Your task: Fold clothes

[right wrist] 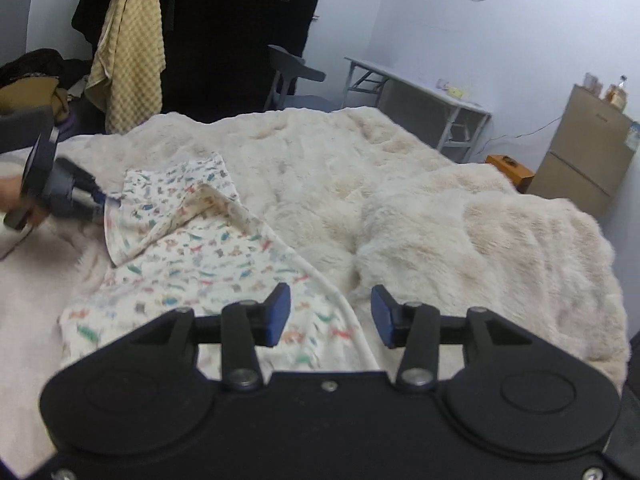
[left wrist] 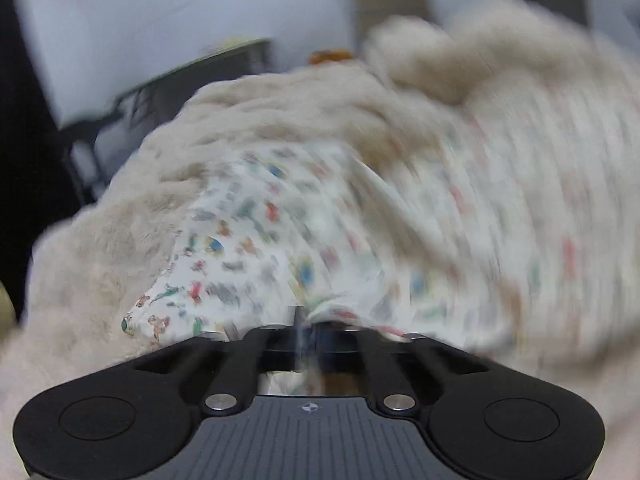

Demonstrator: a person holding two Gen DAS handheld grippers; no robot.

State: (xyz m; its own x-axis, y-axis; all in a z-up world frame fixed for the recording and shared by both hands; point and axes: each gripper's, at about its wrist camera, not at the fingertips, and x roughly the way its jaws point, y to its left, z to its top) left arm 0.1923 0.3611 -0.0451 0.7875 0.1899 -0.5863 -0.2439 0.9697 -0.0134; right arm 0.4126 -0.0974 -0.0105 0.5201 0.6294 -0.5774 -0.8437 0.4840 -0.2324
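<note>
The left hand-held gripper (right wrist: 102,200) is clamped on an edge of the printed garment (right wrist: 208,264), with the cloth bunched between its closed fingers; its own view is motion-blurred. The right hand-held gripper (right wrist: 330,314) is spread wide, holding nothing, poised just above the garment's near hem. The garment lies partly folded on the fluffy cream blanket (right wrist: 460,240) covering the bed, its upper corner turned over. Beyond the bed stand a grey worktop (right wrist: 424,84), a chair (right wrist: 292,76) and a brown cabinet (right wrist: 584,152).
</note>
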